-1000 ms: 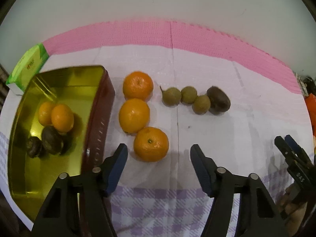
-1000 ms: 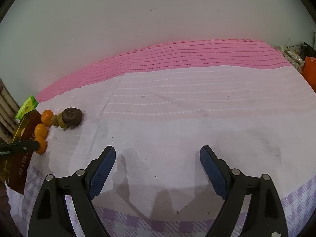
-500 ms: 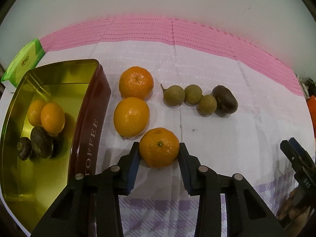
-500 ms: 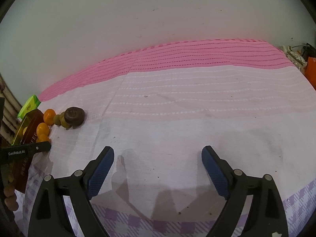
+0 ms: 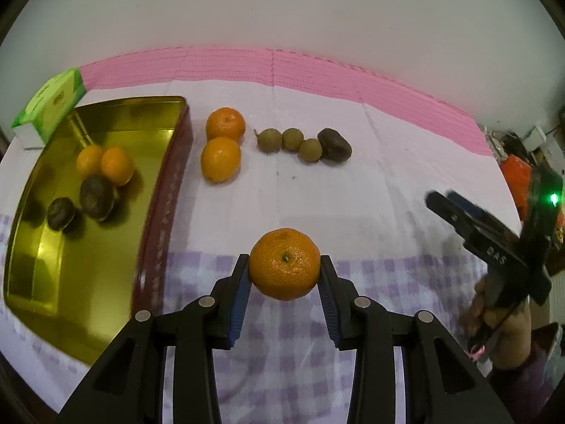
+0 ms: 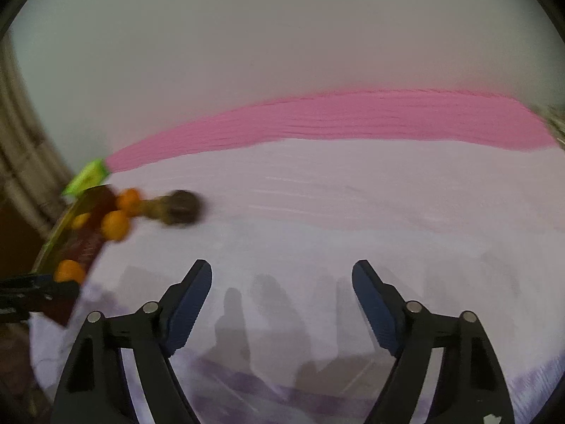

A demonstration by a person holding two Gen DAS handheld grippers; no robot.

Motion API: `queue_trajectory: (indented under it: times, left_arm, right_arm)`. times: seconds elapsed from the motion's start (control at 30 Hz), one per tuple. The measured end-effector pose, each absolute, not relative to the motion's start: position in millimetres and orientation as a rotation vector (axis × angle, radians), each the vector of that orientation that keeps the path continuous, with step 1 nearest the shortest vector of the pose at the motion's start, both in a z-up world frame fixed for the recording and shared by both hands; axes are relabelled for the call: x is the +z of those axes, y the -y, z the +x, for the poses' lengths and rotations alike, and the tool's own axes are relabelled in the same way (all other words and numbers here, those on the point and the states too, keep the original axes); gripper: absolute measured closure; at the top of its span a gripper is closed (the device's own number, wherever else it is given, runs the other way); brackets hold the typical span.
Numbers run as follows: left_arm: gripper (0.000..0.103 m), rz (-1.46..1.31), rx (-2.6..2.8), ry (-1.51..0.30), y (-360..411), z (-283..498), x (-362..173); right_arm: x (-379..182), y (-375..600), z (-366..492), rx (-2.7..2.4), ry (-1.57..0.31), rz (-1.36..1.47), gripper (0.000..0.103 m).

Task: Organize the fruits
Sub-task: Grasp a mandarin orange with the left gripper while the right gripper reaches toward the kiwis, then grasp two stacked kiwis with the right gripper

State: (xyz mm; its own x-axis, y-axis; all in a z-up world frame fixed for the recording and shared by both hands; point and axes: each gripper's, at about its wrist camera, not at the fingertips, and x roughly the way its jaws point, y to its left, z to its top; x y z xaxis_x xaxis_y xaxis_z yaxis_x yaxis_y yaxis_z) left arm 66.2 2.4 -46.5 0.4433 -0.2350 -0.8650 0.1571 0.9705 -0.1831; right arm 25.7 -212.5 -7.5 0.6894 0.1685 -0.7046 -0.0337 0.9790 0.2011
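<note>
Nearest the left wrist camera, the left gripper (image 5: 285, 291), blue pads clamped on either side of a mandarin (image 5: 284, 263), stem scar facing the lens, fruit lifted clear above the purple-checked part of the cloth (image 5: 353, 282); off to the right of that view, the right gripper (image 5: 455, 208) seen side-on, carried in a hand (image 5: 501, 314) with a green light glowing on its body. In the right wrist view, the right gripper (image 6: 281, 289) with its jaws wide but closing, nothing between the blue pads, only bare cloth (image 6: 317, 212) and shadows beneath; picture blurred.

Further out on the left, a gold-lined tin (image 5: 42, 282) with dark red outer walls, holding two small oranges (image 5: 116, 165) at the far end and two dark brown fruits (image 5: 96, 196) just nearer, the four close together; same tin (image 6: 84, 247) at the left edge of the right wrist view, too smeared for detail.

Beyond the held mandarin, well apart from it, two more oranges (image 5: 220, 158) on the white cloth just right of the tin, touching one another, one behind the other; to their right a row of three small green-brown fruits (image 5: 292, 138), then a larger dark brown fruit (image 5: 334, 144) at the row's right end, against the last green one.

Farthest, a green carton (image 5: 53, 102) beside the tin's far left corner; behind everything a pink band (image 5: 317, 70) of cloth along the table's back edge, then a plain pale wall (image 5: 282, 7).
</note>
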Motion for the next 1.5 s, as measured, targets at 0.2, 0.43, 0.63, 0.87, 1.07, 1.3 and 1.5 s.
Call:
queue_trajectory:
  times: [0.2,0.43,0.63,0.87,1.07,1.3,1.5]
  left_arm:
    - [0.065,-0.115,-0.246,-1.069,-10,61,-34]
    - [0.065,-0.103,-0.259,-1.037,-15,53,-23]
    - [0.064,-0.109,-0.268,-1.035,-18,54,-24]
    - [0.064,-0.124,-0.261,-1.046,-25,58,-28]
    - [0.064,-0.125,-0.246,-1.034,-29,60,-25]
    - [0.064,-0.133,-0.237,-1.027,-30,57,-20]
    - [0.064,-0.118,-0.235,-1.008,-29,49,-9]
  right_arm:
    - [8,161,57,0.305,-0.804,0.021,0.048]
    - [20,100,84,0.542,-0.810,-0.223,0.059]
    - [-1,59,121,0.630,-0.926,-0.489,0.063]
    - [-22,40,149,0.659,-1.025,-0.635,0.074]
    - [-26,39,157,0.640,-1.121,-0.668,0.082]
    - [12,69,104,0.594,-0.999,-0.396,0.082]
    - [22,115,27,0.464,-0.874,-0.085,0.082]
